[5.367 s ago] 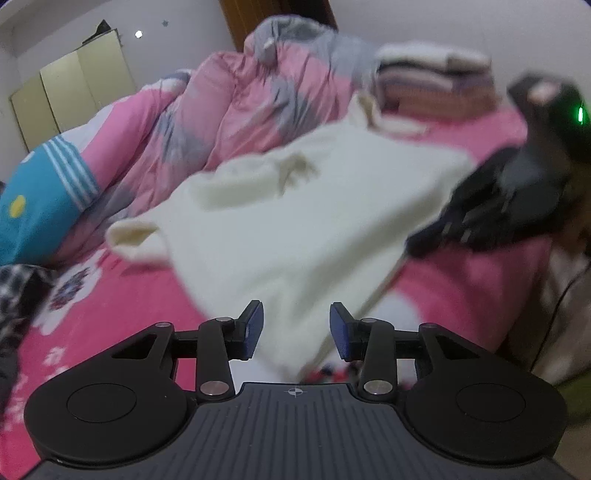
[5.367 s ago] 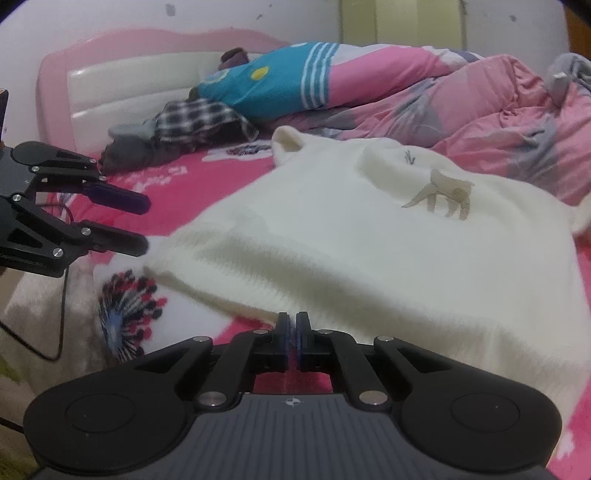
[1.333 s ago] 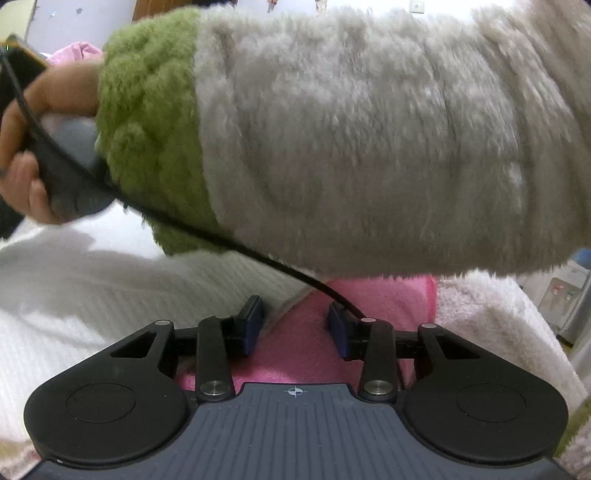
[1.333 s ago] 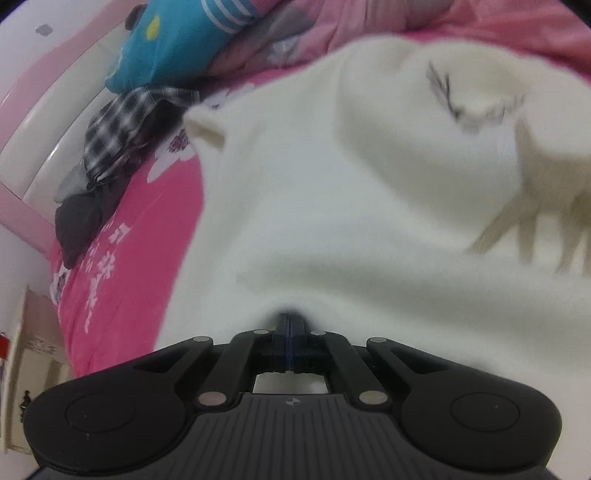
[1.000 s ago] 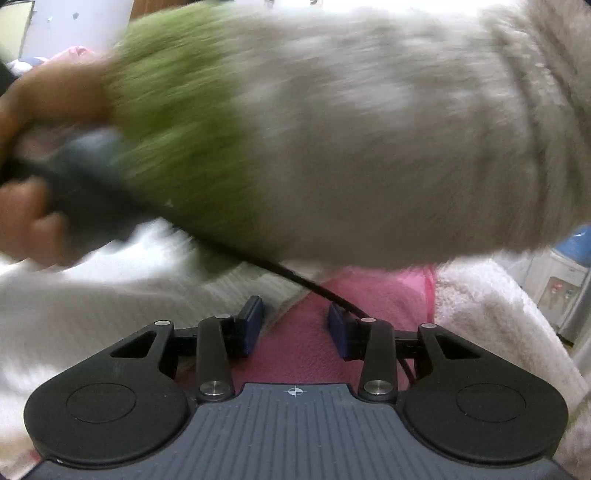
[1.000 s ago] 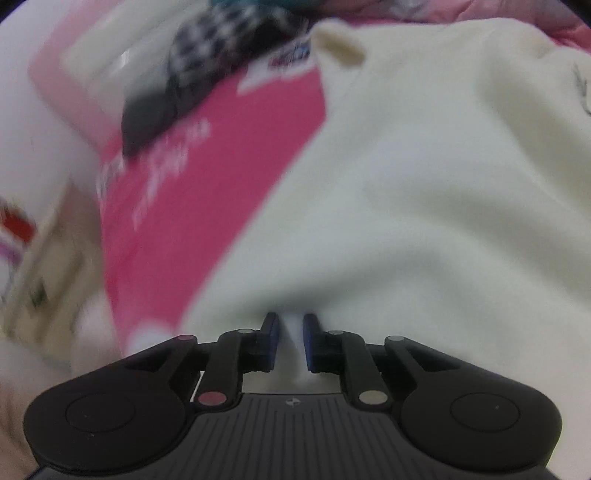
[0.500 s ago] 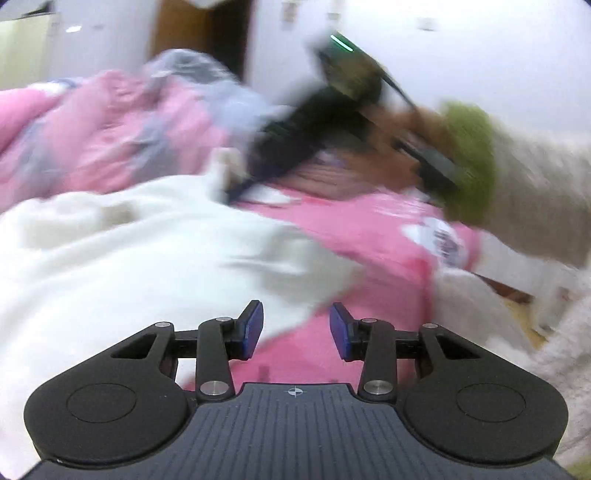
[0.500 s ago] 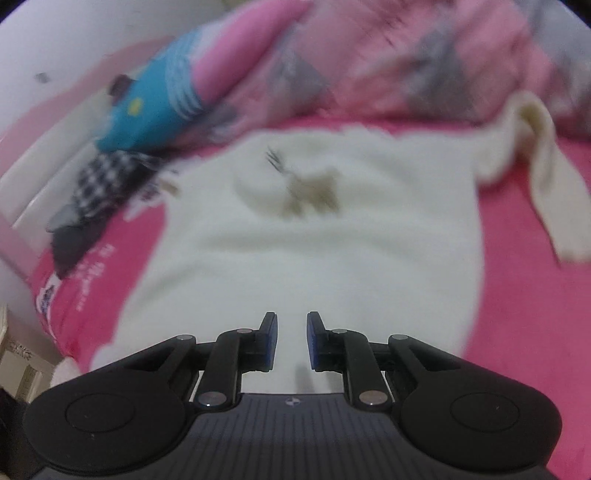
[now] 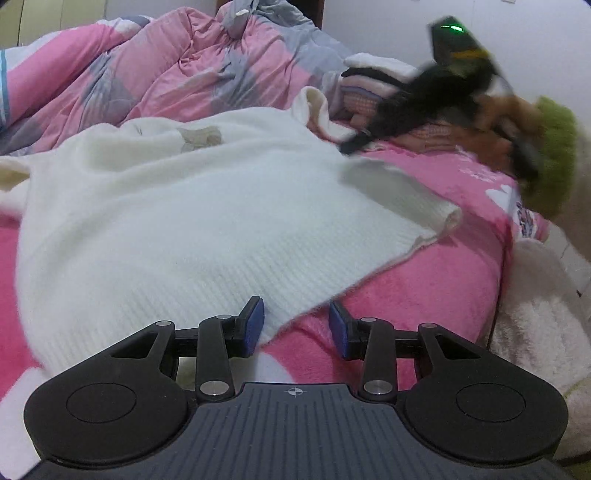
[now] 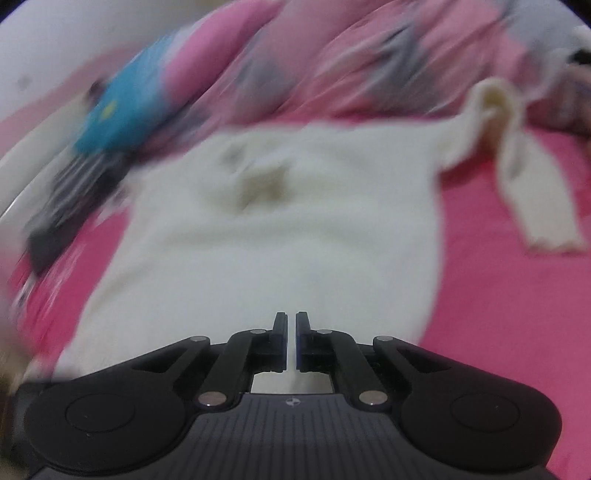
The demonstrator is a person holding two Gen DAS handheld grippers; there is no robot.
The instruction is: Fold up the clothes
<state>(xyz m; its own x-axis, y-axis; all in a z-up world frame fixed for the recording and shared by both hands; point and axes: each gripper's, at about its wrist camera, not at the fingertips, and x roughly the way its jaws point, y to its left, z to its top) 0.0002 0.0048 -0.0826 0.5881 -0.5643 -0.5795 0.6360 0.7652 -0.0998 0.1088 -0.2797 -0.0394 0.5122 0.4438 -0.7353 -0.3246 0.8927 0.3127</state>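
cream knitted sweater [image 9: 192, 206] lies spread across the pink bed [image 9: 424, 288] ready for folding; left tool [image 9: 295, 325] spread at its hem, right tool [image 10: 291, 339] just pressed together, empty

left wrist: low, close over bed [image 9: 424, 295] | right wrist: angled down | shared: sweater [image 9: 184, 206]

A bed [image 9: 424, 295] with a bright pink fleece sheet printed with white flowers fills the room. A rumpled pink-and-grey quilt [image 9: 192, 74] is heaped along its far side. Behind it stand a plain white wall [image 9: 388, 26], a dark wooden door edge [image 9: 312, 9] and pale cupboard doors [image 9: 62, 13]. The light is soft and even.
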